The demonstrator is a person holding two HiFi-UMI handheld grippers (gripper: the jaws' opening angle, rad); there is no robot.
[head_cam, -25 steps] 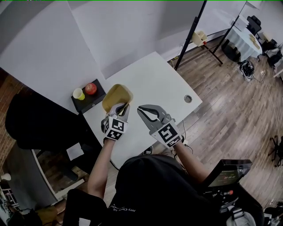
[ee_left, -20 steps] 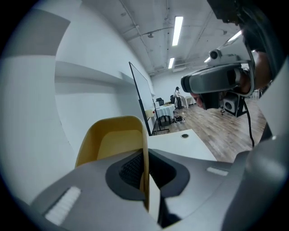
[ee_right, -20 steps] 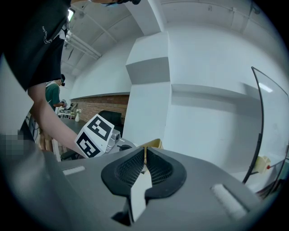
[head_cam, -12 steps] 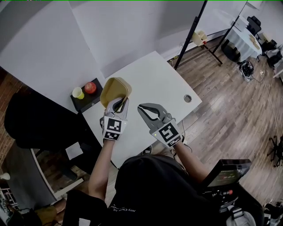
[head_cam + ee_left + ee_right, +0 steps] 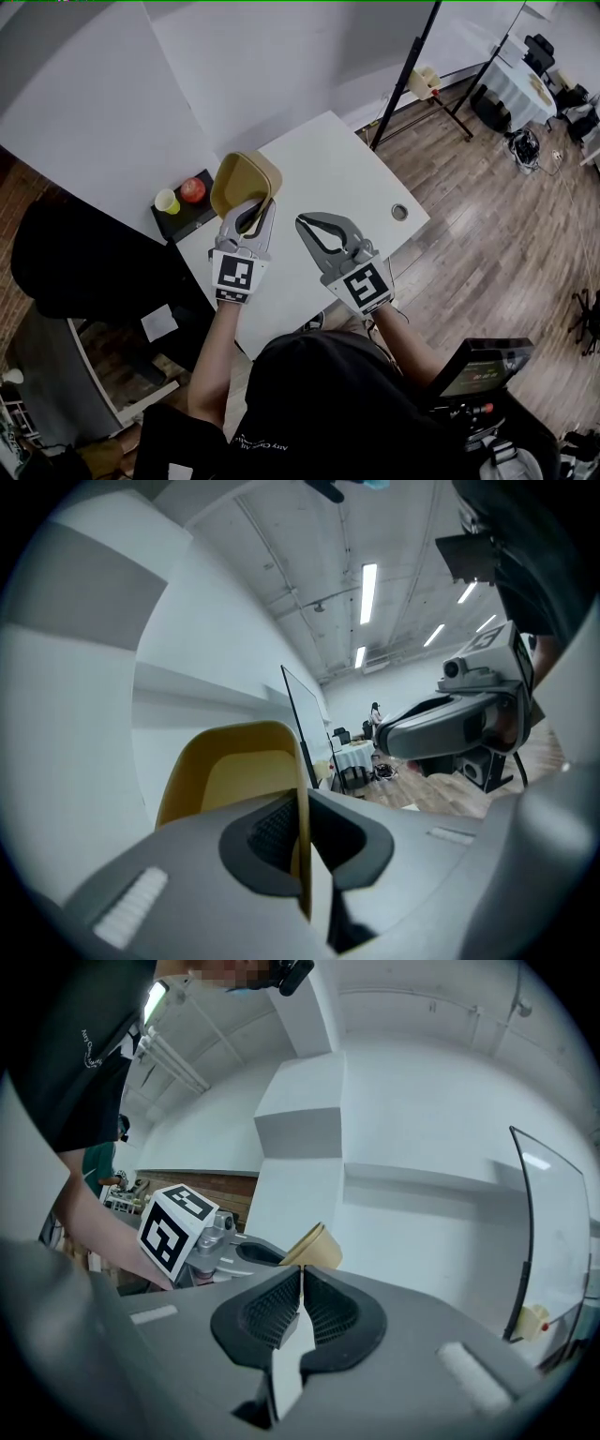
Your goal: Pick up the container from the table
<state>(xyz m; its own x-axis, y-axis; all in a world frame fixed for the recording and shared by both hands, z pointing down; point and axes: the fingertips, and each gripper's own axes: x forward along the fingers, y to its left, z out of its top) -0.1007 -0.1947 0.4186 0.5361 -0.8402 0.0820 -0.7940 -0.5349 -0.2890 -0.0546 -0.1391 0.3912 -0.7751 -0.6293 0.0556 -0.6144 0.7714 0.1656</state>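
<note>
Raised higher, tilted yellow container (image 5: 242, 180), rim in left gripper (image 5: 253, 212)

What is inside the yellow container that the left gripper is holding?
Only bare yellow inner walls show inside the yellow container; nothing loose is visible. One jaw of the left gripper, clamped on the wall, reaches in and covers the near, lower part of the interior.

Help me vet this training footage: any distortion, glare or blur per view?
Head view: sharp, evenly lit, wide-angle bending. Left gripper view: heavy fisheye, dark corners, bright ceiling lights, yellow container looming. Right gripper view: same fisheye, dark corners.
</note>
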